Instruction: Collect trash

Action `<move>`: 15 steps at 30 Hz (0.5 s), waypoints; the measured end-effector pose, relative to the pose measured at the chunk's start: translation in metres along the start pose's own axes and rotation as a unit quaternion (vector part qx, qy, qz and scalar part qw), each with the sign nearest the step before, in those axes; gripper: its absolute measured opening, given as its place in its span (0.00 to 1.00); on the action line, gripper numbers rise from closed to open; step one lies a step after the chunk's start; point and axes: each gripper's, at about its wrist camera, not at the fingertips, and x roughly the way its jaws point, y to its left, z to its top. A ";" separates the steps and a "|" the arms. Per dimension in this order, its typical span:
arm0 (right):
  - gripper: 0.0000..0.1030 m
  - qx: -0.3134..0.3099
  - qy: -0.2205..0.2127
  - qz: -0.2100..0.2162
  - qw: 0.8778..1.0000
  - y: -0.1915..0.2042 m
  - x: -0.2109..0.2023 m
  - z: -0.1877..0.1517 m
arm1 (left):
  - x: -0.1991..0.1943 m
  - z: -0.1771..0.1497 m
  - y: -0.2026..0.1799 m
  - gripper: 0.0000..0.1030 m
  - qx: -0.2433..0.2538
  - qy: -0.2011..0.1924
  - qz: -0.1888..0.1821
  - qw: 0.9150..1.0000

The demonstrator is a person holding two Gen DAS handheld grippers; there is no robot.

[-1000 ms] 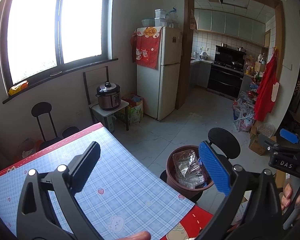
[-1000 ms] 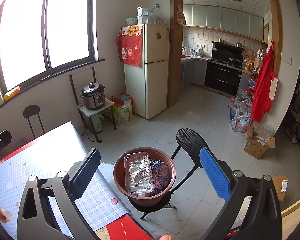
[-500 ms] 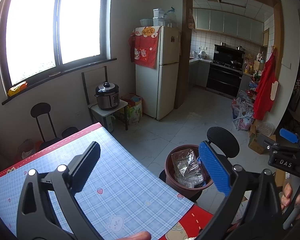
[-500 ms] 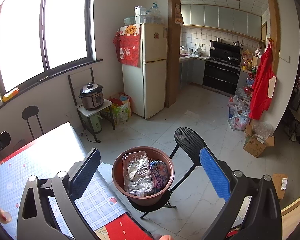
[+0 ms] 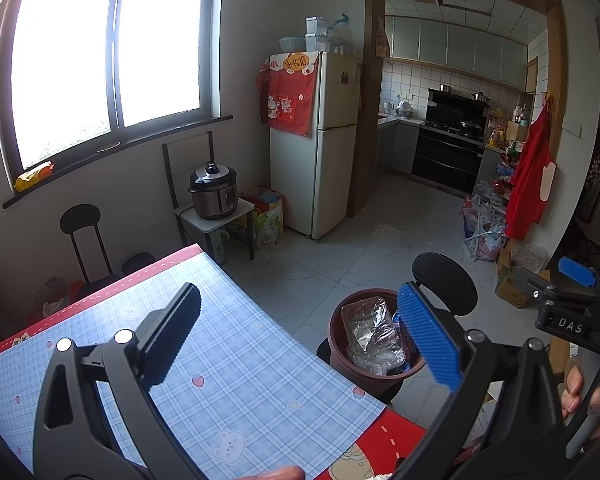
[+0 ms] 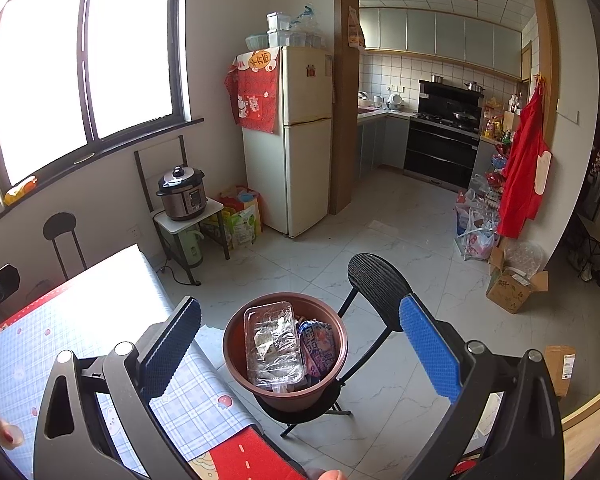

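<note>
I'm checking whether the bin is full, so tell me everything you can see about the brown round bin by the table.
The brown round plastic-looking bin stands upright on the seat of a black round-backed chair, just off the corner of the blue checked table. It tapers downward. Inside, a crumpled clear plastic tray rises to the rim beside a colourful printed wrapper. Neither gripper touches it.

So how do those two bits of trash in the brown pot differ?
The clear plastic tray is see-through and stiff, lying tilted on the pot's left side; the snack wrapper is printed in blue and red, crumpled and tucked against the right wall. The tray looks larger. Both sit inside the brown pot on a black chair.
</note>
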 end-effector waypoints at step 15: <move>0.95 0.005 0.006 -0.004 1.000 -0.002 0.000 0.000 | 0.001 -0.003 -0.004 0.95 0.005 0.004 -0.003 1.000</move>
